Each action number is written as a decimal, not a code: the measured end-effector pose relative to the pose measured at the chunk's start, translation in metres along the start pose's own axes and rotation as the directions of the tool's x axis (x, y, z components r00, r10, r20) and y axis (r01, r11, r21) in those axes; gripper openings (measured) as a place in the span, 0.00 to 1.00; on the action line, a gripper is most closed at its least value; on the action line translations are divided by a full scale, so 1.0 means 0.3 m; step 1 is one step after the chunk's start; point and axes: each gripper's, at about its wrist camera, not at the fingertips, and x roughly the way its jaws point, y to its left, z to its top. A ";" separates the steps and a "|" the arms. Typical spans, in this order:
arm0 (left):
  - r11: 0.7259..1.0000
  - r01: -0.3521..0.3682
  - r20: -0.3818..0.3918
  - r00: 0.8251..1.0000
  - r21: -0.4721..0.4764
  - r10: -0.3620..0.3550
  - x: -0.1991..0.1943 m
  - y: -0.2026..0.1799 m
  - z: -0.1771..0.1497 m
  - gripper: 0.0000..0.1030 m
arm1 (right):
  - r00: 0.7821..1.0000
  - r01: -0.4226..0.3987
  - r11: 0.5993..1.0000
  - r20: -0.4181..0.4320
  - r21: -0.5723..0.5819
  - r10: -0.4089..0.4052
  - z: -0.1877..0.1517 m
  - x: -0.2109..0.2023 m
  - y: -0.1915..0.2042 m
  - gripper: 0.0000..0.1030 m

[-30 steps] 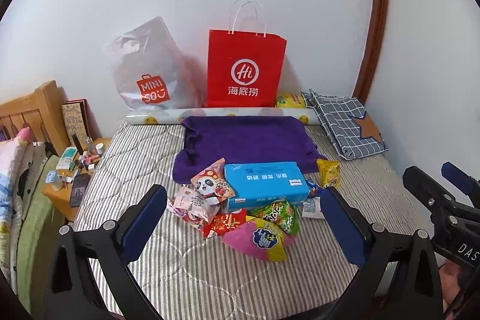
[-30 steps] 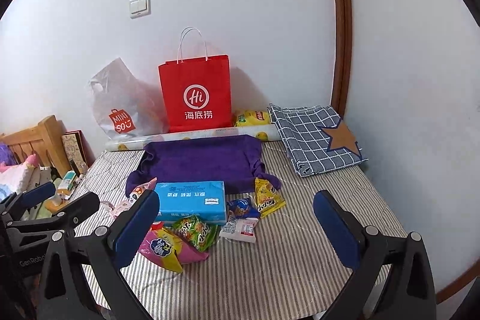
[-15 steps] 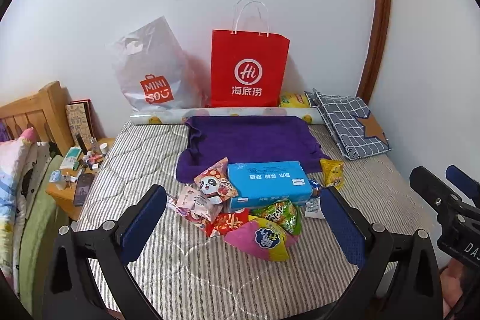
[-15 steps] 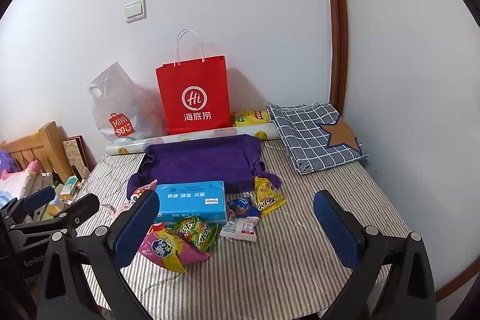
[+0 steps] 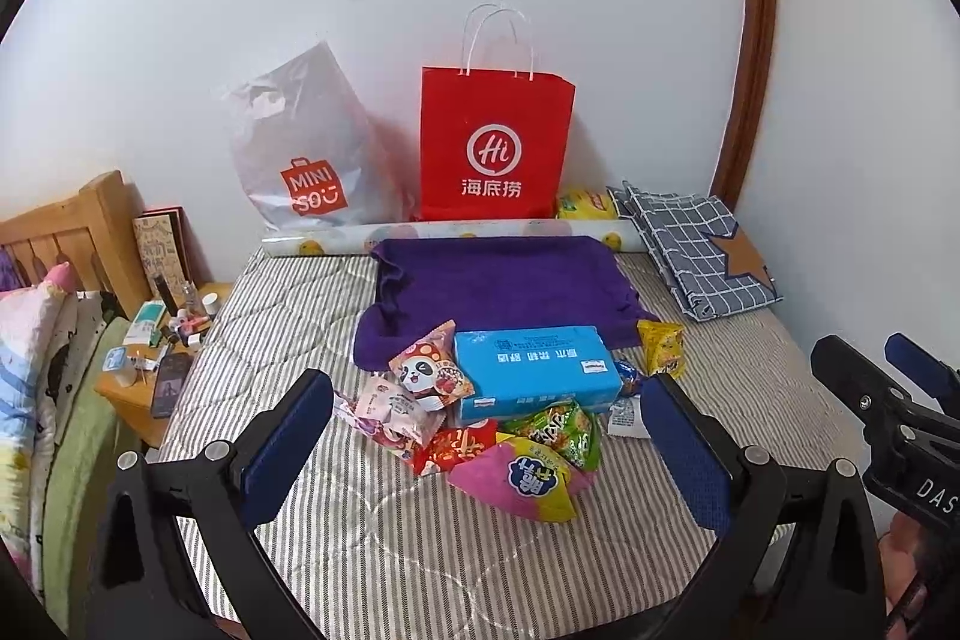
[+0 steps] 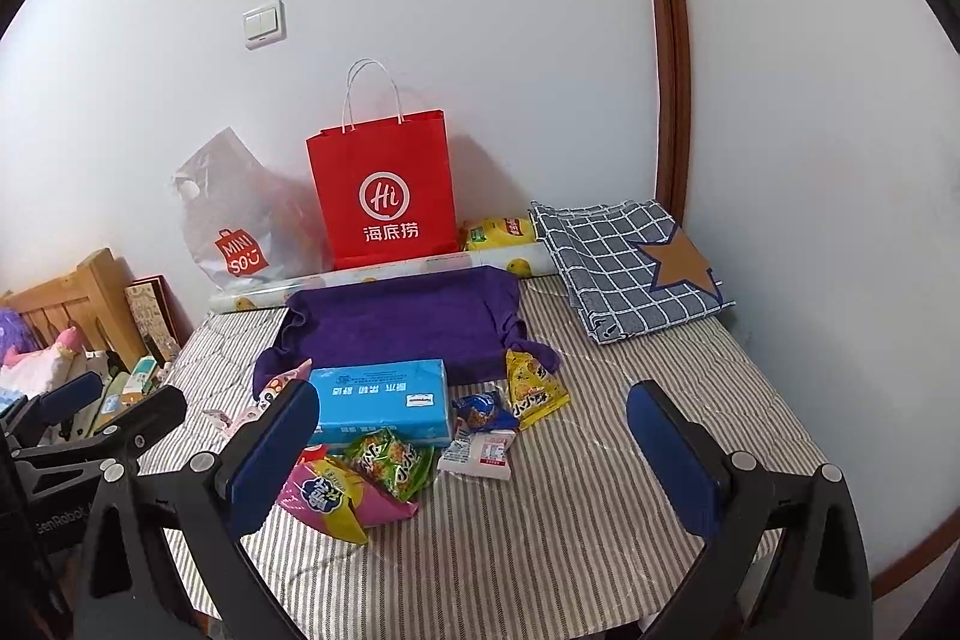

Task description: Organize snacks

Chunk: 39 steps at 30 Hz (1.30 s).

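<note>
We hold left gripper and right gripper released above bare bed beside snack pile.

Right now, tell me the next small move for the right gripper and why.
Probably ease the right gripper forward and down toward the white packet. Both grippers are open and empty, the snacks lie loose in front of the blue box, and that packet sits nearest, clear of the pile.

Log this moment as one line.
left gripper: open, empty | right gripper: open, empty | snack pile: untouched on bed, beside blue box | red bag: upright at wall
</note>
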 end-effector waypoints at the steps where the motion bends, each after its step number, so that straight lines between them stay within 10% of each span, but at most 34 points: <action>1: 1.000 0.001 0.000 1.000 -0.003 -0.001 -0.001 0.001 0.001 0.98 | 1.000 0.000 1.000 -0.001 0.001 0.000 0.001 0.000 0.000 1.00; 39: 1.000 -0.009 -0.011 1.000 0.000 0.009 0.022 0.008 0.007 0.98 | 1.000 -0.024 1.000 -0.011 -0.001 0.024 -0.009 0.021 0.015 1.00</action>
